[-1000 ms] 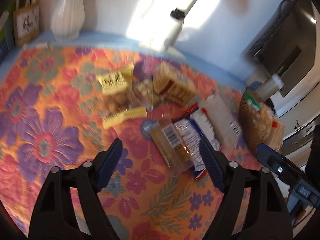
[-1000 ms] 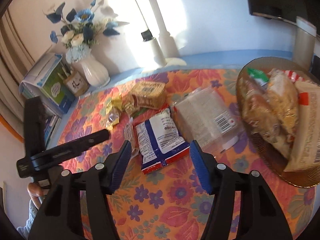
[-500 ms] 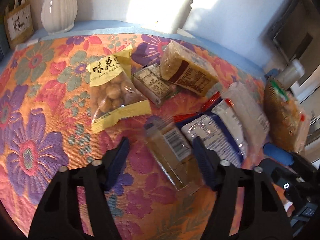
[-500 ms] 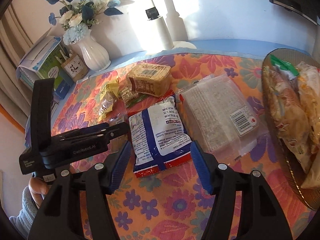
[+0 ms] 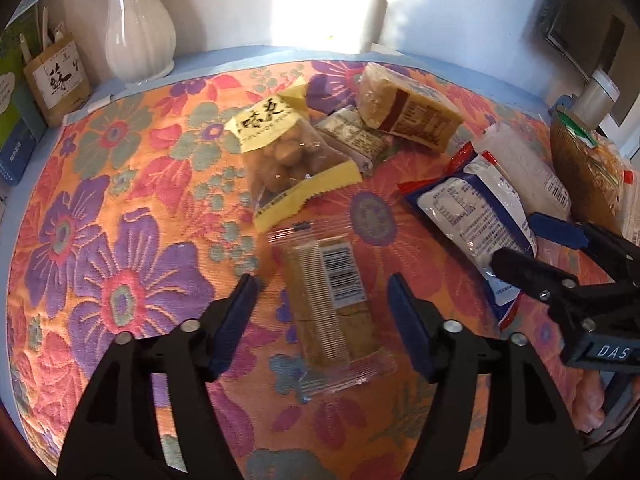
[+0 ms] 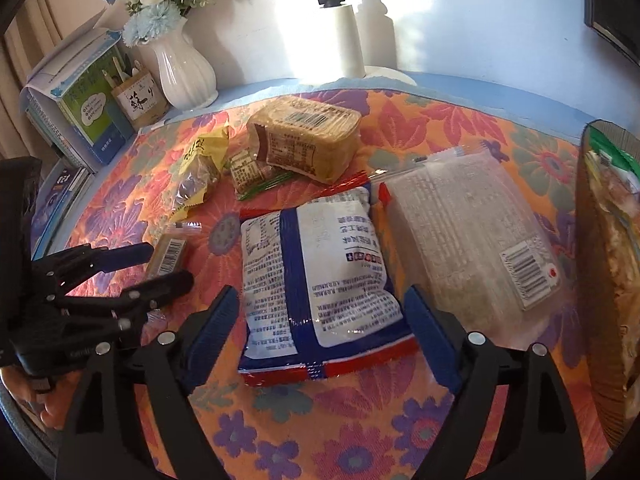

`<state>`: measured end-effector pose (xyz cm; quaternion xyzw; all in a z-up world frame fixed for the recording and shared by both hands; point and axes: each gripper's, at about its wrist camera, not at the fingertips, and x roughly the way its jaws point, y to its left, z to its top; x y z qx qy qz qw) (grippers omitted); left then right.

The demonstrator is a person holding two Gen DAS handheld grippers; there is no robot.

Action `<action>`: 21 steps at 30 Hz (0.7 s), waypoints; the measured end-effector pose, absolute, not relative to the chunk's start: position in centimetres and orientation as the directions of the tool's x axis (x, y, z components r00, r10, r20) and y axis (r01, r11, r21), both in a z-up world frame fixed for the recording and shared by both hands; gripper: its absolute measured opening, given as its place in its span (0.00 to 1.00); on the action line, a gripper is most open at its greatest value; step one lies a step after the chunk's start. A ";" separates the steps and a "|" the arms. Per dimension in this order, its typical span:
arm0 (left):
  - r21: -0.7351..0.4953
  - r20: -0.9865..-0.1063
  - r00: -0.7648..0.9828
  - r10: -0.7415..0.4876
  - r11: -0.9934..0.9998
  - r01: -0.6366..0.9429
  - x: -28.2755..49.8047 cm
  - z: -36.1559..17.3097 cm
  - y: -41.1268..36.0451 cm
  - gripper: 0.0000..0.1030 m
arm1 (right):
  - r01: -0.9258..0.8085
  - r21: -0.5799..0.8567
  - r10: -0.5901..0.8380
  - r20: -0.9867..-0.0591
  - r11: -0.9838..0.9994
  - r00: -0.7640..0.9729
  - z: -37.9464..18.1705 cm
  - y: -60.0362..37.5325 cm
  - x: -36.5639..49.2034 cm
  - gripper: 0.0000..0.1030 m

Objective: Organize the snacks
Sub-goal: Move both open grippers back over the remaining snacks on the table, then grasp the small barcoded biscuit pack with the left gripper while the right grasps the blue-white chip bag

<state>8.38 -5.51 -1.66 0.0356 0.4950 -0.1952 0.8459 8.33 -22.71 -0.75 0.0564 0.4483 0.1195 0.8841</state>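
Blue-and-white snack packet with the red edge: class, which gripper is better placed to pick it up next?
Right. The right gripper is open, straddling the blue-and-white snack packet; the left gripper is open around the clear-wrapped wafer pack.

The right claw [image 5: 516, 246], seen from the left wrist view, carries a plate reading "DAS" in white letters. The yellow header of the peanut bag [image 5: 286, 156] bears large black Chinese characters, too blurred to read. A wooden pen holder [image 5: 60, 80] shows a big brush-written character, "蘇". The wafer packet [image 5: 332, 300] and other snack packs carry barcodes and small print that stays illegible.
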 end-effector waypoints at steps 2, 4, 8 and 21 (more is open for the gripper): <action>-0.116 -0.844 0.454 -0.286 0.923 0.366 8.2 -1.9 -6.1 0.70 | -0.166 0.201 0.260 -0.783 0.965 0.565 -1.2 -22.3 8.6 0.82; -0.085 -0.837 0.480 -0.262 0.929 0.360 7.7 -1.9 -6.2 0.66 | -0.176 0.194 0.261 -0.782 0.965 0.566 -1.6 -21.9 8.7 0.82; -0.040 -0.824 0.515 -0.237 0.931 0.364 7.1 -1.9 -6.5 0.57 | -0.170 0.169 0.238 -0.784 0.971 0.574 -1.8 -21.1 8.5 0.82; -0.057 -0.810 0.501 -0.304 0.891 0.450 2.0 -1.5 -5.6 0.33 | -0.120 0.226 0.253 -0.785 0.967 0.565 -1.9 -21.7 2.5 0.73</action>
